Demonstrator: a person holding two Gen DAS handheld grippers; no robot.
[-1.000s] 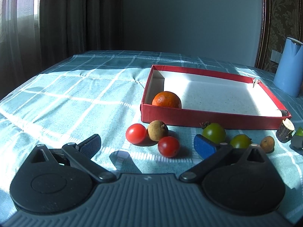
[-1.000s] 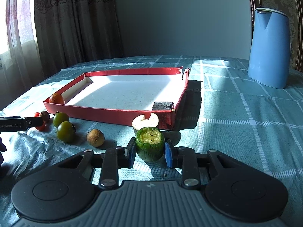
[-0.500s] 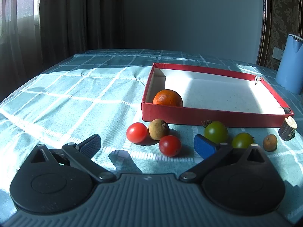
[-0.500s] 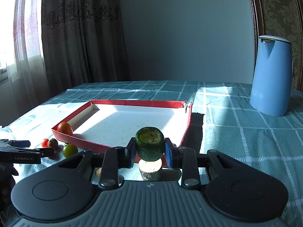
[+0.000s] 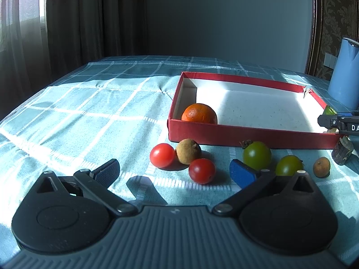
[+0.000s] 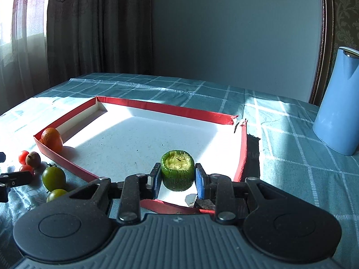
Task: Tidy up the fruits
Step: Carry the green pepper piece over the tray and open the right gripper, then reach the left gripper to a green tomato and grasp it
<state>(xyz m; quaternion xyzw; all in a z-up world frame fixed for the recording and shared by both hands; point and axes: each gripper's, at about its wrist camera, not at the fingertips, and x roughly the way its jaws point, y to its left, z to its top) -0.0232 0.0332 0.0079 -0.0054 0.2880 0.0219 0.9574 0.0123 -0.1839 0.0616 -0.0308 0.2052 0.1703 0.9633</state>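
Note:
My right gripper [image 6: 177, 179] is shut on a cut green fruit piece [image 6: 177, 170] and holds it over the near right corner of the red box [image 6: 157, 107]. An orange [image 6: 52, 139] lies in the box's left corner, also in the left wrist view [image 5: 199, 116]. My left gripper [image 5: 172, 172] is open and empty, low over the cloth. In front of it lie two red tomatoes [image 5: 162, 158] [image 5: 202, 170], a brown longan [image 5: 188, 151], two green tomatoes [image 5: 257, 155] [image 5: 288, 168] and a small brown longan [image 5: 321, 167].
A blue jug [image 6: 338, 112] stands at the right on the checked teal cloth [image 5: 89, 112]. A dark-skinned cut piece [image 5: 342, 150] lies by the box's near right corner. The right gripper's tip [image 5: 338, 123] shows at the left view's right edge. Curtains hang behind.
My right gripper has carried the green piece forward from in front of the box to over its near right corner. The left gripper has barely shifted and stays open.

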